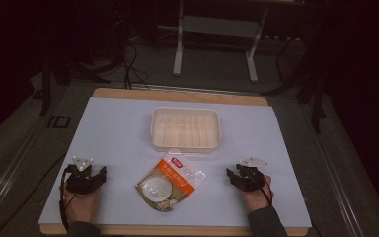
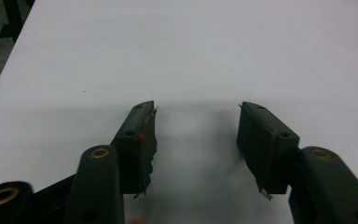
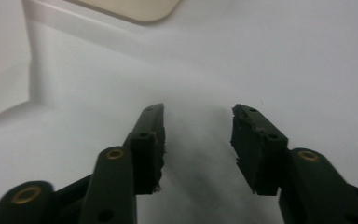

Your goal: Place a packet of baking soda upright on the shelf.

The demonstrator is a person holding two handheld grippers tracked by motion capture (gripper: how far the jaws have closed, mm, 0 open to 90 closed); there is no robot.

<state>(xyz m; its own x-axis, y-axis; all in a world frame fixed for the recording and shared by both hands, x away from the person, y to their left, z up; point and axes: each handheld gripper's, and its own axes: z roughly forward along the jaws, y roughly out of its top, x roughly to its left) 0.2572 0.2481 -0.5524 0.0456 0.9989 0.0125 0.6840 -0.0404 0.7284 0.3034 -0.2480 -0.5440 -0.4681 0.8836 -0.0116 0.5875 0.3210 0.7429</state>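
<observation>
Both grippers idling open, nothing picked yet; slippery packet is the risk.

Largest first: the white surface (image 1: 108, 128) is carrying the cream tray (image 1: 185, 129) toward its far edge, and the orange snack packet (image 1: 170, 181) is lying just in front of it, near the near edge. I'm expecting the glossy film to slide or crumple under a one-sided pinch. My left gripper (image 2: 196, 122) and right gripper (image 3: 197, 122) are sitting spread, holding nothing, flanking the packet.

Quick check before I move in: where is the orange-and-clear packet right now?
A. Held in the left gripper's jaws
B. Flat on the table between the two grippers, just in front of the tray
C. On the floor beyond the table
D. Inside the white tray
B: the packet lies on the table between the left gripper and right gripper, on the near side of the tray; both grippers' jaws stand open with nothing between them.
</observation>
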